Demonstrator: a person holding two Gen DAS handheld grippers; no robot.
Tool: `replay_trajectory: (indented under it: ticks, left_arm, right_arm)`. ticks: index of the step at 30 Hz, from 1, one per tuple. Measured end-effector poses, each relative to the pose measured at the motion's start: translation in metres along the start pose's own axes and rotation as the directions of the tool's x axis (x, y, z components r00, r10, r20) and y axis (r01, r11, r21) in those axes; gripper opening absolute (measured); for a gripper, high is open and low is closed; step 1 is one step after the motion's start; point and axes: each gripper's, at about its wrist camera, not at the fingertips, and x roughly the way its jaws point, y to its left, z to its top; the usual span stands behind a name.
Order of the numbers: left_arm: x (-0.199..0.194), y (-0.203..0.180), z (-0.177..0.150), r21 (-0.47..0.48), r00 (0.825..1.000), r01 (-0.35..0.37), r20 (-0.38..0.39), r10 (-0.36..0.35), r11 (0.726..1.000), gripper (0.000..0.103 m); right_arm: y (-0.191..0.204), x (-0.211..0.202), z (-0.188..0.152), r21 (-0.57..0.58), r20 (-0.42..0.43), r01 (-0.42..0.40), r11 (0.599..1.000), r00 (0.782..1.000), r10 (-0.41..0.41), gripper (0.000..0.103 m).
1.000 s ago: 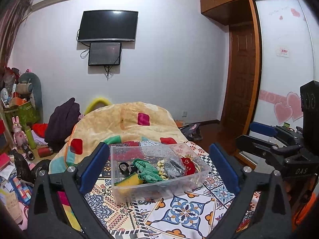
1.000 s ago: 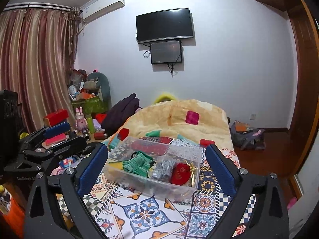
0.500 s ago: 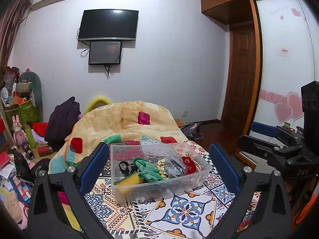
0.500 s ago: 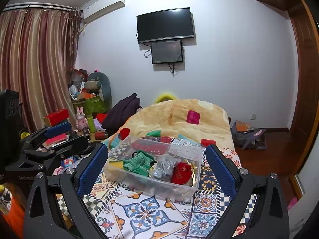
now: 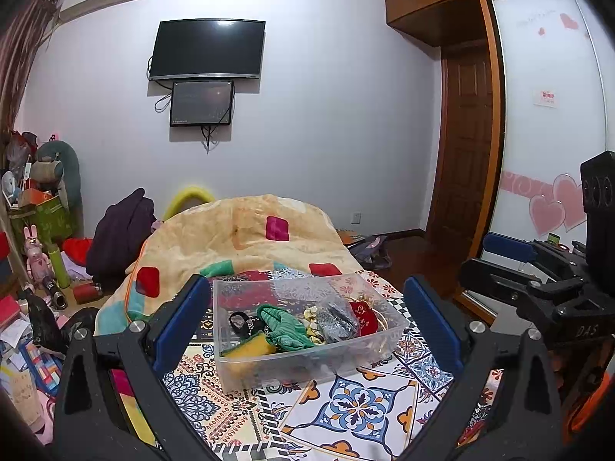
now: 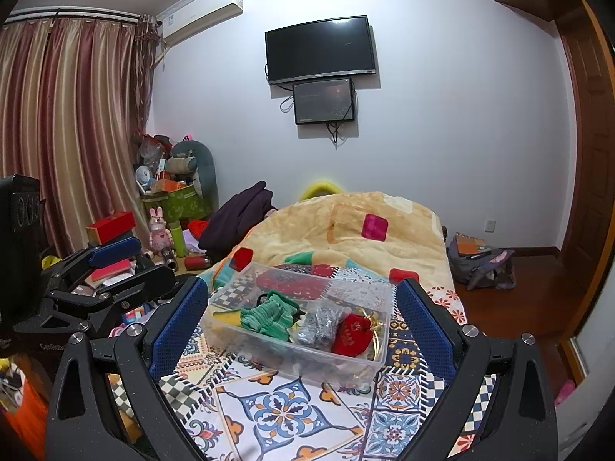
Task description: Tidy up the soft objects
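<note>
Both tools empty, fingers spread wide. Left gripper [image 5: 307, 326] and right gripper [image 6: 301, 324] hang level over the near end of the patterned cloth [image 5: 361, 403], each framing the clear bin [image 5: 307, 357] between its pads.

The soft items all lie inside the bin: green knit piece [image 6: 269, 317] mid-left, yellow cloth [image 5: 250, 345] at the bin's 7 o'clock corner, silver glitter pouch [image 6: 321, 324] centre, red drawstring pouch [image 6: 351, 334] toward 4 o'clock, black strap [image 5: 244, 322] at 9 o'clock. None shows loose on the cloth.

That layout fits either a finished sort or a bin about to be unpacked; can't tell which.

If either tool goes in: come over the rim from above, don't nudge the thin wall, the bin looks light and would slide. Pinch the fabric's bulk, not an edge. The red pouch's gold cord could snag neighbours.
</note>
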Motion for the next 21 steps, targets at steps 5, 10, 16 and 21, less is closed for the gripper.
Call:
replay_trajectory:
  ticks: [5, 10, 16, 21]
  left_arm:
    - [0.0000, 0.0001, 0.0002, 0.000, 1.000, 0.001, 0.001, -0.001, 1.000, 0.102]
    - [-0.0005, -0.0002, 0.0000, 0.002, 1.000, -0.001, 0.002, 0.001, 1.000, 0.102]
    - [-0.0008, 0.0003, 0.0004, 0.004, 1.000, 0.003, 0.005, -0.003, 1.000, 0.102]
    - [-0.0021, 0.0003, 0.0006, 0.001, 1.000, 0.008, 0.001, -0.008, 1.000, 0.102]
  right_arm:
    - [0.0010, 0.0000, 0.0005, -0.001, 0.003, -0.003, 1.000, 1.000, 0.003, 0.098]
    - [0.0017, -0.0007, 0.0013, -0.002, 0.003, -0.006, 1.000, 1.000, 0.006, 0.098]
    - [0.0018, -0.0005, 0.0011, -0.002, 0.004, -0.004, 1.000, 1.000, 0.004, 0.098]
    - [0.0017, -0.0003, 0.0008, -0.002, 0.005, -0.005, 1.000, 1.000, 0.005, 0.098]
